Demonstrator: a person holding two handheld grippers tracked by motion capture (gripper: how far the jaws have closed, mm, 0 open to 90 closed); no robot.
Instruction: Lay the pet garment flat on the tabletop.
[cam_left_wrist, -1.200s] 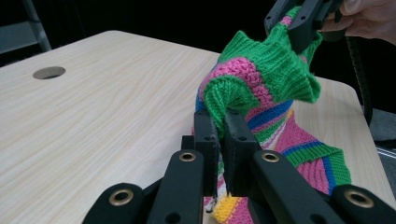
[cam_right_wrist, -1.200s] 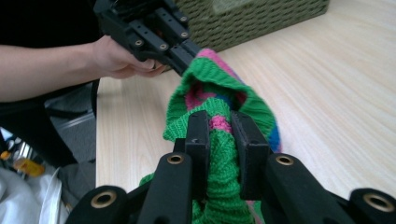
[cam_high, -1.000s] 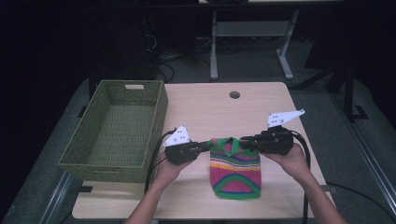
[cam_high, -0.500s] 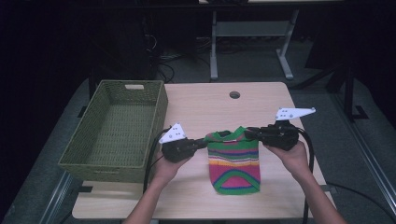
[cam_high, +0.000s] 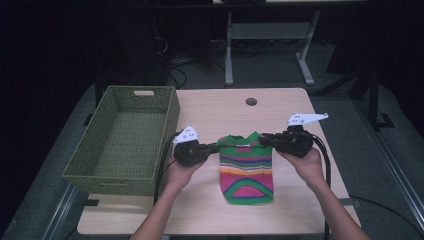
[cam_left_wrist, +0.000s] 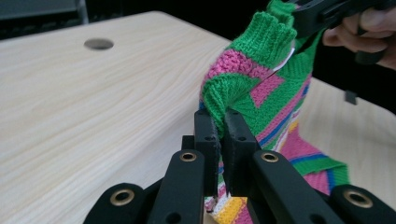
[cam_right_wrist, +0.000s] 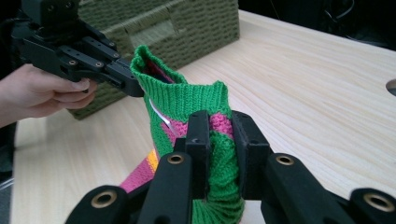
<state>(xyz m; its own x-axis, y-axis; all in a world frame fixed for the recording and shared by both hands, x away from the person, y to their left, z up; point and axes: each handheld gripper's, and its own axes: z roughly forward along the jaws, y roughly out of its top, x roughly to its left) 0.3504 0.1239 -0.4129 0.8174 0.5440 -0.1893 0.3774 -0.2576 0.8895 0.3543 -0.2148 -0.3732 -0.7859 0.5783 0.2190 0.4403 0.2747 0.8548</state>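
So far, the left gripper (cam_high: 216, 148) and right gripper (cam_high: 264, 139) each pinch a shoulder of the striped knit sweater (cam_high: 246, 167), lifted near table centre; the green basket (cam_high: 95, 165) at left awaits, apparently.

A light wooden table (cam_high: 220, 107) carries a green woven basket (cam_high: 125, 137) and a striped knitted garment's (cam_high: 247, 172) lower end.

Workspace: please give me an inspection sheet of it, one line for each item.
Surface: light wooden table with a round hole.
Job's things: striped knitted garment, stretched by its shoulders, hem on the table.
Clutter: green woven basket, nothing inside.
Grippers: left gripper and right gripper both shut on the garment.
Cables: black cables trail from each gripper.
Surroundings: dark room, grey metal frame behind.
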